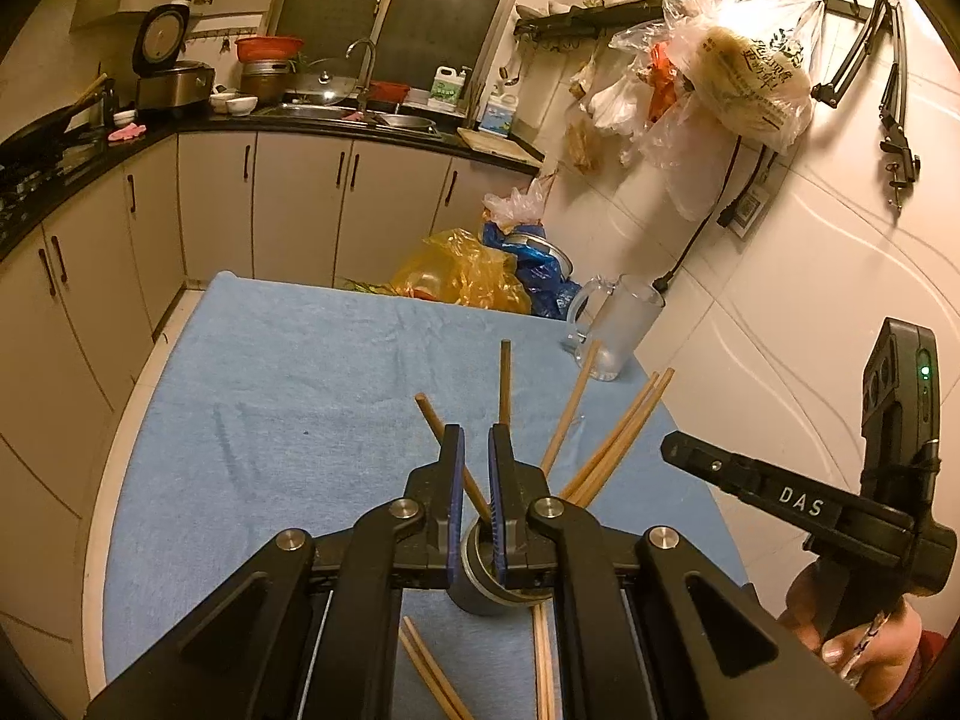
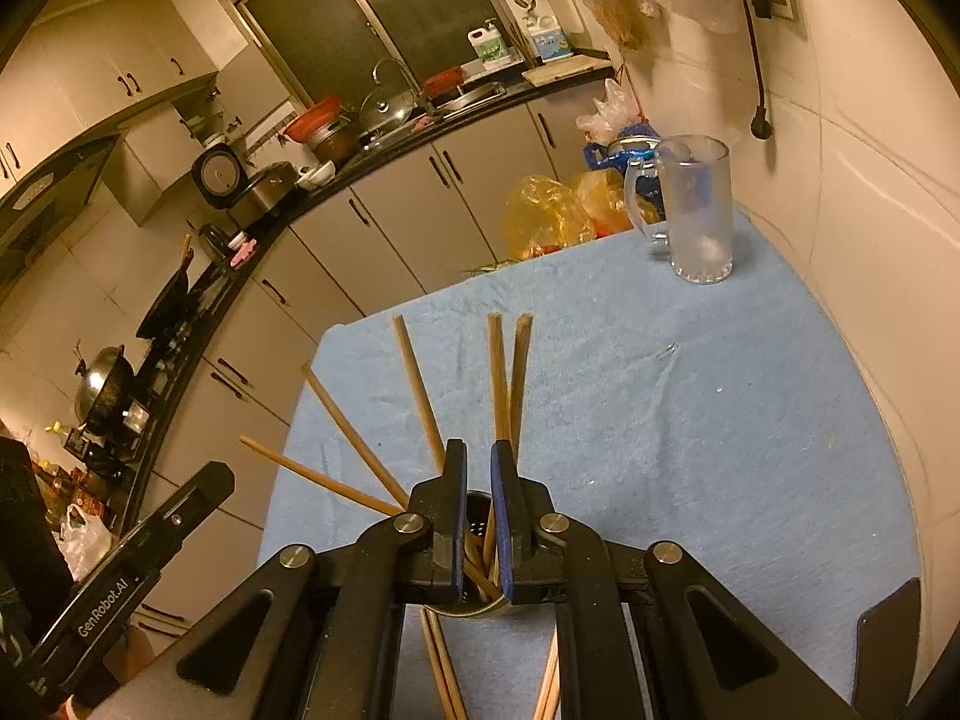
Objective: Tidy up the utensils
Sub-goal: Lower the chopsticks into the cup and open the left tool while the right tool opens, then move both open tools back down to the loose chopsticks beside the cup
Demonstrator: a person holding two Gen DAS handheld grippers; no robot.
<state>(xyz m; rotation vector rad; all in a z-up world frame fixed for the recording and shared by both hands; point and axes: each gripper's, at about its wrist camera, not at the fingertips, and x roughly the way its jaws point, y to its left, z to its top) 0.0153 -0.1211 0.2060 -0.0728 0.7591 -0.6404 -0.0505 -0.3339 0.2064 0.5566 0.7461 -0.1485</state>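
Both grippers hover right over the metal cup [image 1: 480, 576]: left gripper [image 1: 477, 438] and right gripper [image 2: 478, 456] each have jaws at a narrow gap, gripping nothing. Chopsticks [image 2: 414, 378] fan out of that cup on the blue towel [image 2: 690, 420], a few more [image 1: 429, 672] lying beside it. Glass mug [image 2: 699, 216] sits at the far corner.
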